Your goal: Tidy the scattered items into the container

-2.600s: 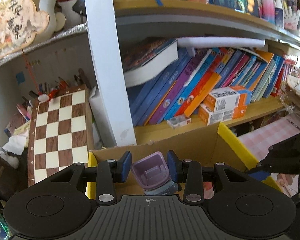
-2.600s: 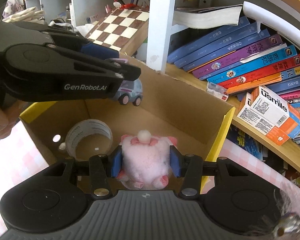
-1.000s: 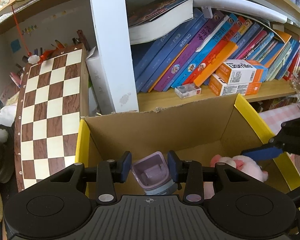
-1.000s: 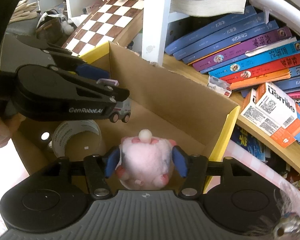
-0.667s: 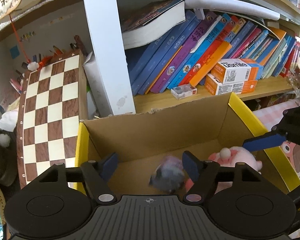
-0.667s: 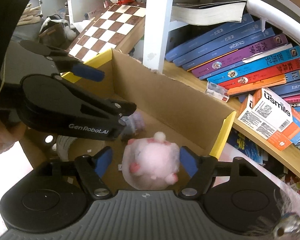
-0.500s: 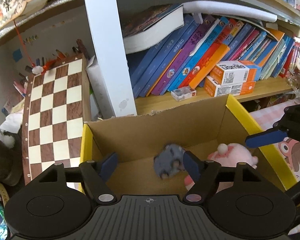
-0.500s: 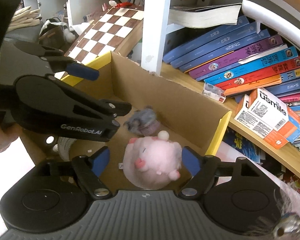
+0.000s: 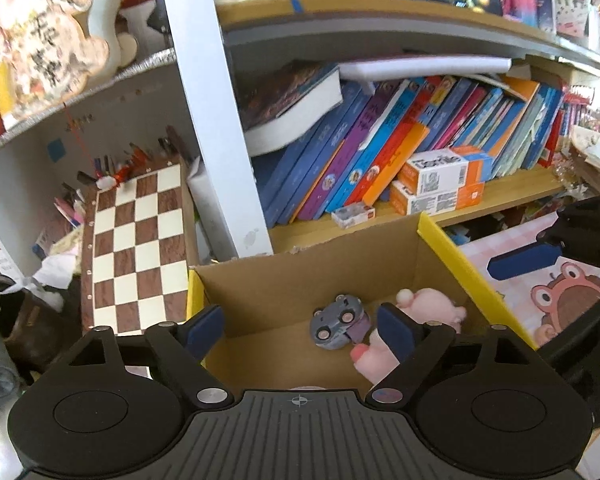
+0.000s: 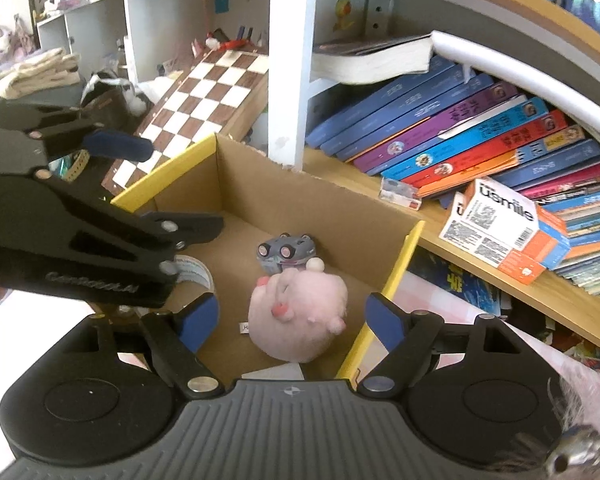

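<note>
A cardboard box [image 9: 300, 272] [image 10: 308, 196] with yellow-taped rims stands below the bookshelf. On its floor lie a grey-purple toy car [image 9: 338, 320] [image 10: 286, 254], wheels turned up, and a pink plush toy [image 9: 424, 308] [image 10: 300, 308] beside it. A tape roll [image 10: 194, 274] lies in the box's left part. My left gripper [image 9: 300, 330] hangs above the box, jaws opening, nothing between them. My right gripper [image 10: 290, 318] hovers above the plush, jaws opening wide and not touching it.
A chessboard [image 9: 138, 248] [image 10: 204, 88] leans left of the box. Leaning books [image 9: 380, 152] [image 10: 480, 136] and orange-white cartons [image 9: 440, 184] [image 10: 500, 228] fill the shelf behind. A white shelf post [image 9: 216, 120] stands behind the box. Pink checked cloth [image 9: 512, 244] lies to the right.
Both grippers let go: the toy car dropped from the left one and tumbled onto the box floor, the plush fell from the right one. Both grippers rose and drew back.
</note>
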{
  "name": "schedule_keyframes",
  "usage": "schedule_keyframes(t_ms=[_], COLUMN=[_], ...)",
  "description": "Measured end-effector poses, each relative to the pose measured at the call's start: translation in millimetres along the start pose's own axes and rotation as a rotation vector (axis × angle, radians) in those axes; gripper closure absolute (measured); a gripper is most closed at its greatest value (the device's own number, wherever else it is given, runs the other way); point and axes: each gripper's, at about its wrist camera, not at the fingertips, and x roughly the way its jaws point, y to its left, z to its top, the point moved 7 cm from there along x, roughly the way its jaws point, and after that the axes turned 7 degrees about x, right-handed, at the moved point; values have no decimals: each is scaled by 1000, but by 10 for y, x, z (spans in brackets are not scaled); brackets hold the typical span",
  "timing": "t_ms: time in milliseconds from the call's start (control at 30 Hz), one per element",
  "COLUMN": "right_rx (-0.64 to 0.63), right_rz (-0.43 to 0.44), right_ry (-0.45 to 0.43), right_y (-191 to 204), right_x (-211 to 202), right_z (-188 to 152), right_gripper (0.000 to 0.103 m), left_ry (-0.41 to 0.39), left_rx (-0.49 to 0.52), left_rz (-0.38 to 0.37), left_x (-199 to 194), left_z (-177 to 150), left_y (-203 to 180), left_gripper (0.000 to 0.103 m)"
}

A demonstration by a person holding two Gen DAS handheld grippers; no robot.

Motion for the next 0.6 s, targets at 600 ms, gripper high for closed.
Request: schedule_keyframes(t_ms=[600], right_rx=[49], right_rz=[-12], right_ry=[-31], right_y=[35], right_x=[-568], right_z=[-362], right_gripper=[21], left_ry=[-23], left_rx=[-9], left_rz=[12], left_x=[-657], left_z=[-242], left_y=[-193], left_gripper=[16])
